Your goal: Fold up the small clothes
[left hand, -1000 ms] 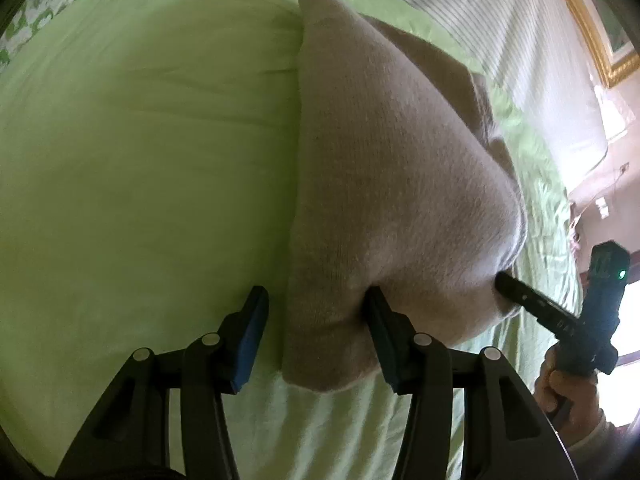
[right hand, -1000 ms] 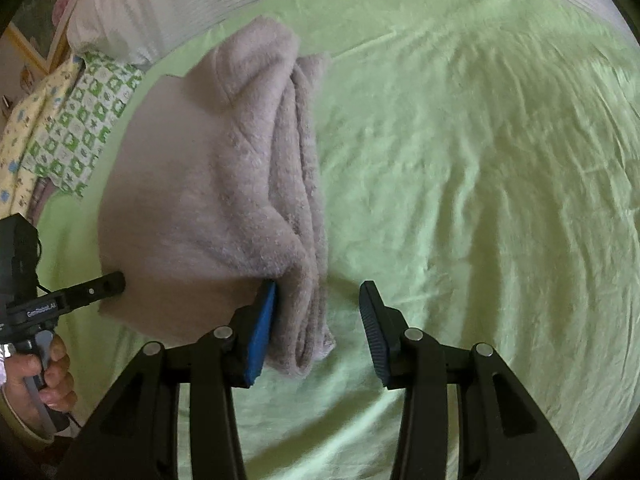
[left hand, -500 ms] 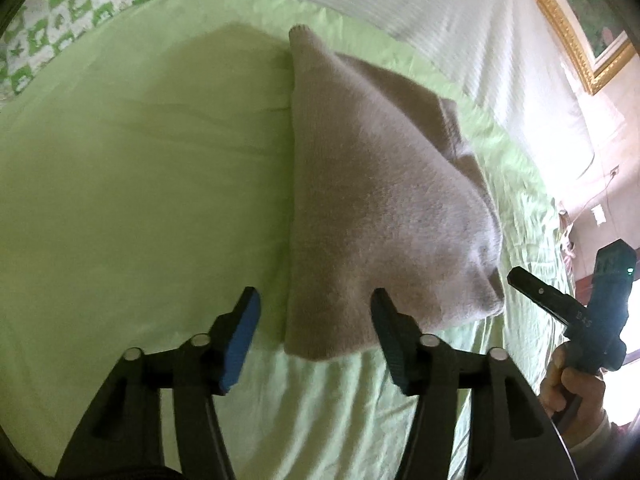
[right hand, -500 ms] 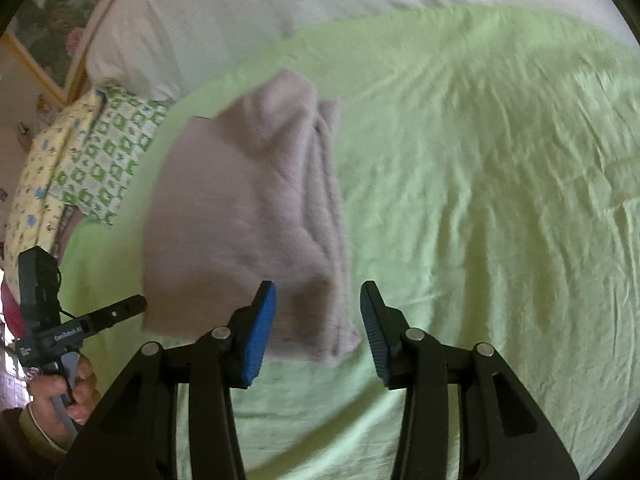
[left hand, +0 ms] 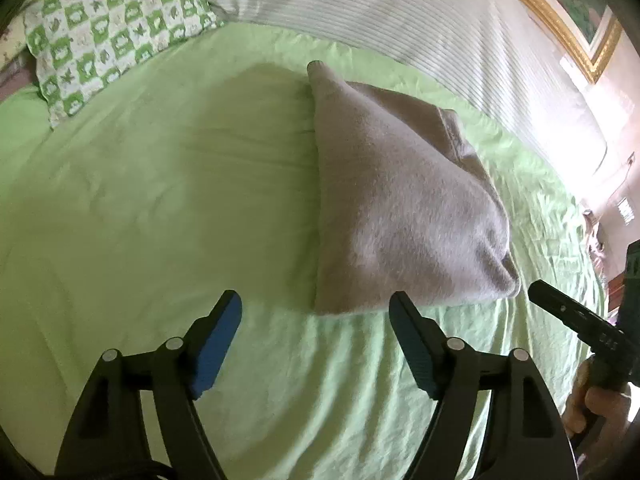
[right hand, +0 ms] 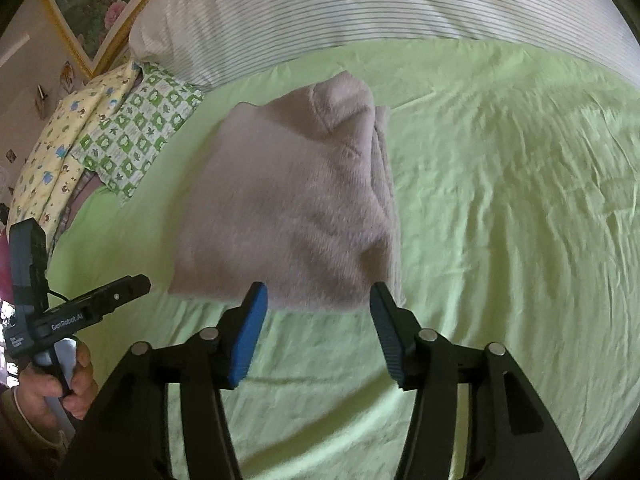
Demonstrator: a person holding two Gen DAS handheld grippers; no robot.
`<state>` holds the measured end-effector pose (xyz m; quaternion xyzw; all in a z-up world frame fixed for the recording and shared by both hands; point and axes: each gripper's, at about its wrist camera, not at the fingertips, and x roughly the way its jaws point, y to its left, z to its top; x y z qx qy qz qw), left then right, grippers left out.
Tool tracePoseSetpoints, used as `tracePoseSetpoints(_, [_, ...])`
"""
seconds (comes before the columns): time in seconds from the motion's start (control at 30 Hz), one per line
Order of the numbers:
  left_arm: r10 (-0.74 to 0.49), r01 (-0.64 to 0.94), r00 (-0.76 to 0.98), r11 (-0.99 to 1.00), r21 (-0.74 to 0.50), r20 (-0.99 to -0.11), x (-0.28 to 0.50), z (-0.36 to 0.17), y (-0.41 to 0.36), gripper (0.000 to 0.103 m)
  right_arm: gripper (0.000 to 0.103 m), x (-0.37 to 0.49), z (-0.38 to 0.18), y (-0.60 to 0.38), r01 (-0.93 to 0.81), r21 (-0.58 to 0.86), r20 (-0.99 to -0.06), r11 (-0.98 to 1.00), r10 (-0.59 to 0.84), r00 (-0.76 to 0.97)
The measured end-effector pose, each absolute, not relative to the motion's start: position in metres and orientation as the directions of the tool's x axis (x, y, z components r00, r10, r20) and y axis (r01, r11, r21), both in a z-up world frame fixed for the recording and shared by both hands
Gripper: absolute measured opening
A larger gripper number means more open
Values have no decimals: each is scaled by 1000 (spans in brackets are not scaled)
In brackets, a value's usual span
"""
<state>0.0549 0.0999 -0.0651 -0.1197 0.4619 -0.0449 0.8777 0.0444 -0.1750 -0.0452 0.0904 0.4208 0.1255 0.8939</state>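
Note:
A folded beige fleece garment (left hand: pixel 396 196) lies flat on the green bed sheet (left hand: pixel 160 184); it also shows in the right wrist view (right hand: pixel 292 208). My left gripper (left hand: pixel 316 312) is open and empty, just short of the garment's near edge. My right gripper (right hand: pixel 318 300) is open and empty, also just short of the near edge. Each gripper shows at the side of the other's view, the right one in the left wrist view (left hand: pixel 568 312), the left one in the right wrist view (right hand: pixel 104 300).
A green checked pillow (left hand: pixel 108 36) lies at the far left, with a yellow patterned cloth (right hand: pixel 60 152) beside it. A white striped duvet (right hand: pixel 360 4) lies along the back. A gold-framed picture (left hand: pixel 568 12) hangs on the wall.
Both grippers have let go of the garment's near edge and drawn back towards me. The garment now lies flat and folded on the sheet.

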Motion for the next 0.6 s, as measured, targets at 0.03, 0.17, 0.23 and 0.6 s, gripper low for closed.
tracePoseSetpoints(0.03, [-182, -30, 574, 970, -242, -798, 52, -65, 99, 78, 57, 41, -46, -175, -146, 266, -729, 953, 298, 617])
tracePoseSetpoints(0.17, [-159, -17, 590, 978, -209, -792, 42, -62, 94, 80, 61, 27, -46, -174, -141, 263, -719, 955, 291, 631])
tracePoseSetpoints(0.23, [-151, -10, 600, 981, -196, -786, 33, -60, 91, 80, 64, 19, -45, -173, -142, 256, -711, 956, 286, 642])
tracePoseSetpoints(0.6, [-125, 30, 641, 990, -138, -758, 3, -44, 73, 81, 77, -18, -31, -163, -169, 194, -635, 966, 255, 729])
